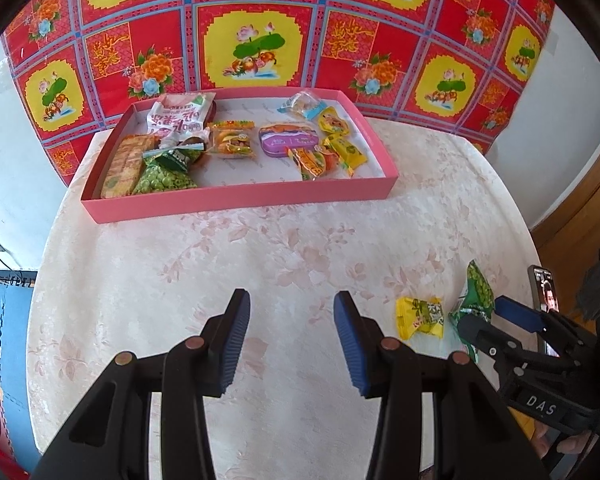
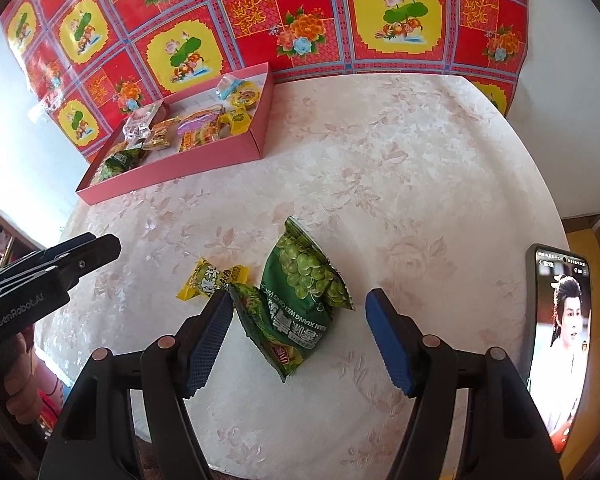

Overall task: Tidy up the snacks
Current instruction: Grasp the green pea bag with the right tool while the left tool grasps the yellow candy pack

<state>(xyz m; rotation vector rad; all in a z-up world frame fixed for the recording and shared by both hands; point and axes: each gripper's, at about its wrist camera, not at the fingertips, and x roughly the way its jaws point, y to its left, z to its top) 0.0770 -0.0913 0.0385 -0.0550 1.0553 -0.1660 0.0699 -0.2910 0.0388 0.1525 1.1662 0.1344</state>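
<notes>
Pale floral tablecloth [image 2: 380, 152], red backdrop [image 2: 300, 12]

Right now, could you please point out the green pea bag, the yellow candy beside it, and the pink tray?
Green pea bag [image 2: 300, 300]: right wrist view, middle of its front.
Yellow candy [image 2: 208, 280]: right wrist view, wrapper's centre.
Pink tray [image 1: 240, 198]: left wrist view, near wall.

Left gripper [image 1: 292, 336] jaws apart, pink tray [image 1: 236, 196] w/ snacks beyond.

A round table [image 2: 400, 168] in a pale floral cloth fills the frame. On it: a pink tray [image 2: 172, 170] upper left, a green pea bag [image 2: 300, 300] and yellow packet [image 2: 208, 278] lower centre, a phone [image 2: 560, 344] at right.
</notes>
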